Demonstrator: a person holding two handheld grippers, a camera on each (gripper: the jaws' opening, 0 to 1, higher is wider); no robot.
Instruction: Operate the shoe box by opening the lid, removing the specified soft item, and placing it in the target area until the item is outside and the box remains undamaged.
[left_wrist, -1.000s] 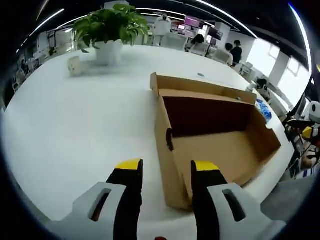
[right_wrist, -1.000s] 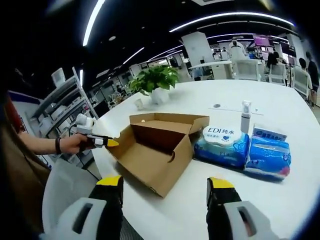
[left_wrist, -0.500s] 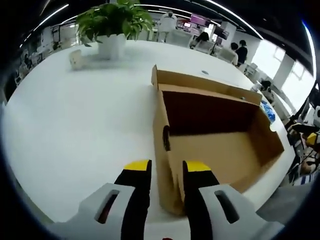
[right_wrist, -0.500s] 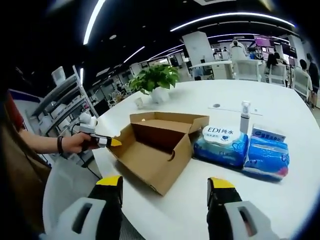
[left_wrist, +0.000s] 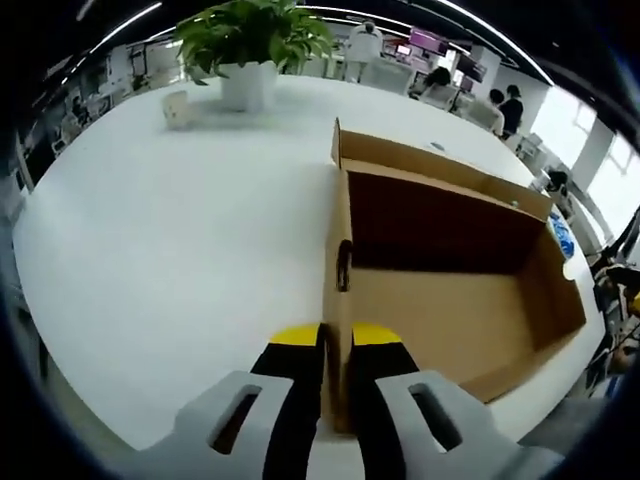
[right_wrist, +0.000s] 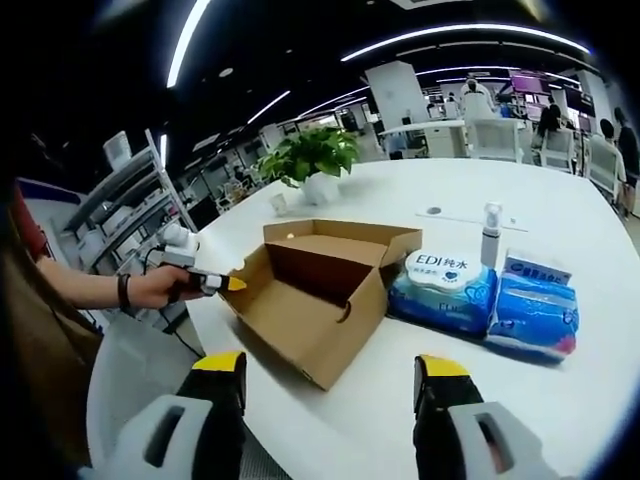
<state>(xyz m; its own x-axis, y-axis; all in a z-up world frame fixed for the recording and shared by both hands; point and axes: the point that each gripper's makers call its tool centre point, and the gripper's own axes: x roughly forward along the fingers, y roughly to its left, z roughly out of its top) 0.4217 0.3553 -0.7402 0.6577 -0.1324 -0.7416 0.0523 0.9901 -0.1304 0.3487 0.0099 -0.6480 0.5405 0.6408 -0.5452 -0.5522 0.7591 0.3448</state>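
Note:
A brown cardboard shoe box (left_wrist: 450, 320) lies open on the white table, its inside bare, its lid flap (left_wrist: 430, 162) standing at the far side. My left gripper (left_wrist: 337, 335) is shut on the box's near end wall, one yellow-tipped finger on each side of it. In the right gripper view the same box (right_wrist: 320, 290) sits left of centre, with the left gripper (right_wrist: 215, 284) in a person's hand at its left end. Two blue soft wipe packs (right_wrist: 445, 285) lie right of the box. My right gripper (right_wrist: 330, 372) stands open above the table's near edge, holding nothing.
A potted plant (left_wrist: 250, 35) and a small cup (left_wrist: 178, 108) stand at the far side of the table (left_wrist: 160, 230). A white spray bottle (right_wrist: 490, 233) stands behind the wipe packs. Shelves and office desks with people lie beyond.
My left gripper has closed from open onto the box's near end wall and moved in closer. The right gripper has held still and open.

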